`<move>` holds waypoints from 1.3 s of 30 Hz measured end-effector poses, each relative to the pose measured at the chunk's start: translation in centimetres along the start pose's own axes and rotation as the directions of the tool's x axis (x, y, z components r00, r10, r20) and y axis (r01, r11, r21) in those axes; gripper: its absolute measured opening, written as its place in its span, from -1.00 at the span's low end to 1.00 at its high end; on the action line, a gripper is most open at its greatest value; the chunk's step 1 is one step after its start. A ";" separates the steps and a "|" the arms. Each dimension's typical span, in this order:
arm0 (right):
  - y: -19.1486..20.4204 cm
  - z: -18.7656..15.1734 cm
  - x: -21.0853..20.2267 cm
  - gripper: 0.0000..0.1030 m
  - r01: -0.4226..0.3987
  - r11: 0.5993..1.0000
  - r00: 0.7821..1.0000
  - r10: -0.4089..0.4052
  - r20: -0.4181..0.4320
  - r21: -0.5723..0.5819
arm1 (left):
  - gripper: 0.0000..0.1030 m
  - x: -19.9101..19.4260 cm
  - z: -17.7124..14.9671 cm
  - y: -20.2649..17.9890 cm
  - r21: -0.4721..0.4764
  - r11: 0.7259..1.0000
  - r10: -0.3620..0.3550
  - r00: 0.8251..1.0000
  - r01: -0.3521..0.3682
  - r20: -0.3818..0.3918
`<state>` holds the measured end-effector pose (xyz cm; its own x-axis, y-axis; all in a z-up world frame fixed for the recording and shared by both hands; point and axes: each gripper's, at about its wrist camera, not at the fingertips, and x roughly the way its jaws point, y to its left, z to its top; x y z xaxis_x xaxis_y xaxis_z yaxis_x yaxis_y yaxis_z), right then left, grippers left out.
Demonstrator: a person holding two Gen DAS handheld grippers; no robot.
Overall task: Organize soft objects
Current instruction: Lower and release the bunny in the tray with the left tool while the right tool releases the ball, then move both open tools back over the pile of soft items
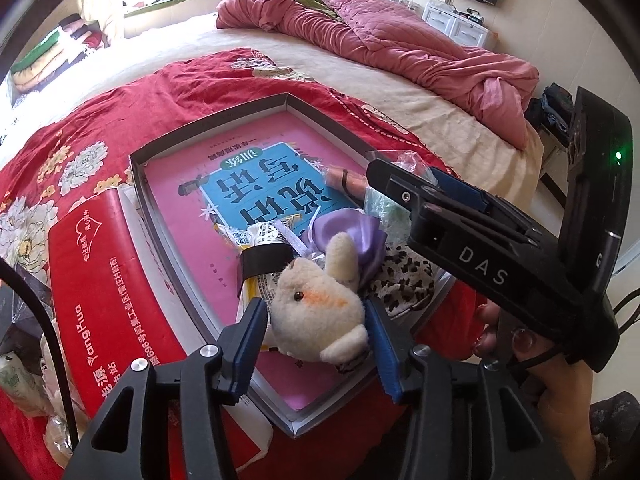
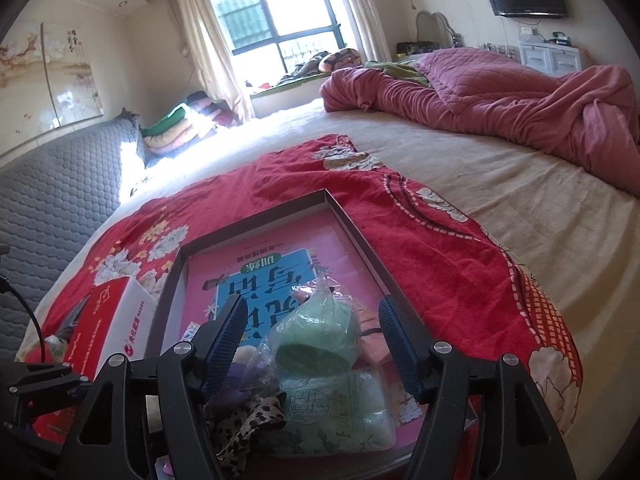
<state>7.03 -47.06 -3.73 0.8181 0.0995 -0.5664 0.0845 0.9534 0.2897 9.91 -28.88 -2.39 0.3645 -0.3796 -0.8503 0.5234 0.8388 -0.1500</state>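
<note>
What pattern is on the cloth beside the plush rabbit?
Leopard print cloth, cream with dark spots; clearest in the left wrist view.

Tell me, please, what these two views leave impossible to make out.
- Left wrist: the bagged green item is mostly hidden behind the right claw.
- Left wrist: the snack packet runs under the plush rabbit.
- Right wrist: the leopard cloth is cut off by the claw's frame.
- Both: whether the pads touch anything.

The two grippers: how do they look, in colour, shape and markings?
Both the left gripper and the right gripper have black angular frames, silver round bolts and blue ribbed pads on the jaws. The right one carries white letters "DAS" and a green light.
</note>
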 end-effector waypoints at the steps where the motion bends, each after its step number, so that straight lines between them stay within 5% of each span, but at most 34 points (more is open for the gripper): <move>1: 0.0 0.0 -0.1 0.36 0.004 1.000 1.000 -0.004 0.004 0.001 | 0.02 -0.1 0.0 0.1 -0.003 1.000 -0.001 1.000 0.001 0.002; 39: 4.0 0.4 -4.5 0.52 0.120 0.987 0.989 -0.111 0.095 -0.103 | 0.62 -7.1 -2.0 3.5 -0.088 0.996 0.044 0.991 -0.033 0.126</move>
<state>3.89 -43.79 0.31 0.8538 -0.0341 -0.5195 0.1232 0.9827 0.1379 7.61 -22.43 2.09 0.4812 -0.3880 -0.7860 0.4413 0.8820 -0.1653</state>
